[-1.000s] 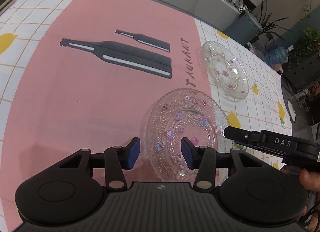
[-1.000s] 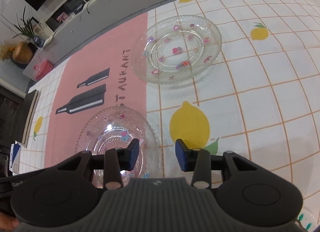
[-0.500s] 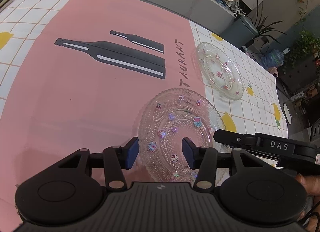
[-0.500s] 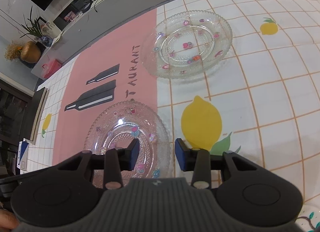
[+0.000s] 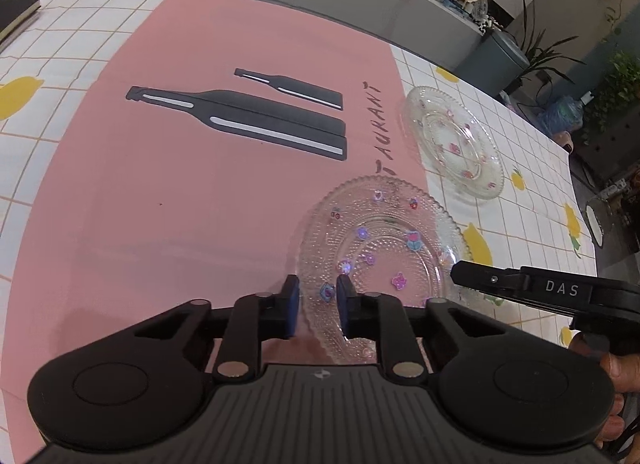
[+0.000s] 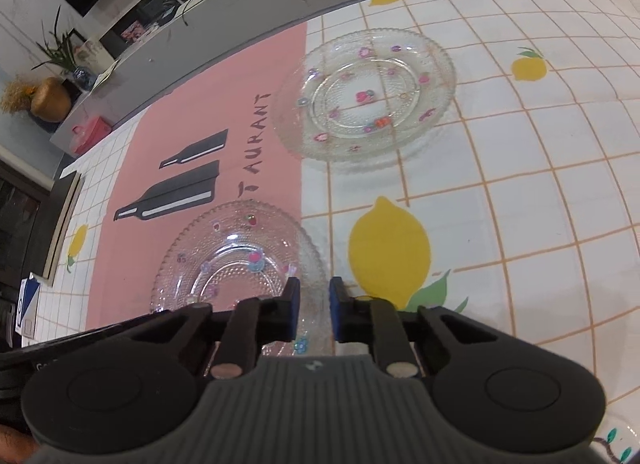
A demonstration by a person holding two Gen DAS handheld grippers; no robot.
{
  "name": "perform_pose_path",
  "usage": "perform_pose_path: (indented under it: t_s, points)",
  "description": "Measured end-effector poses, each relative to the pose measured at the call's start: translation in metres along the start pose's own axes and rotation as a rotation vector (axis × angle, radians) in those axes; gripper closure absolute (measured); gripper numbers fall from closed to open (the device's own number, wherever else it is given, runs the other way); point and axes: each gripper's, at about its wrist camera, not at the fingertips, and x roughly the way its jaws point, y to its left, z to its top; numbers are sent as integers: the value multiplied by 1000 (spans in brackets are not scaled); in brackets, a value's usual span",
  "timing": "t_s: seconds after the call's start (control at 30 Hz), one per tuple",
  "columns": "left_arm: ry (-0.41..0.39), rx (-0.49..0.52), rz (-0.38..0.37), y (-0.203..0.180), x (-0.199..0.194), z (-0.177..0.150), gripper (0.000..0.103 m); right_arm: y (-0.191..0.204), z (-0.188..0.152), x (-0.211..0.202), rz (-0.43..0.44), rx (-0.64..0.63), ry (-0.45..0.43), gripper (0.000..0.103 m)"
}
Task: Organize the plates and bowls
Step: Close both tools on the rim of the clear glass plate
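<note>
Here, the left gripper (image 5: 317, 306) is closing its jaws over the near left rim of the near glass plate (image 5: 380, 260), rim between the blue pads; whether the pads are already pressing the glass is hard to make out. The right gripper (image 6: 314, 310) is closing over that plate's right rim (image 6: 236, 260), contact equally unclear. Each gripper's body is hiding the plate's nearest edge. The plate is lying on the pink mat (image 5: 180, 192). A second glass plate (image 6: 366, 98) is sitting farther off, straddling the mat edge and the lemon-print tablecloth (image 6: 520, 204).
</note>
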Motion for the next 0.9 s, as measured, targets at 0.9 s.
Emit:
perform_pose_path:
  t_s: [0.9]
  points:
    - [-17, 4, -54, -15, -8, 1, 88, -20, 3, -31, 0, 98, -41, 96]
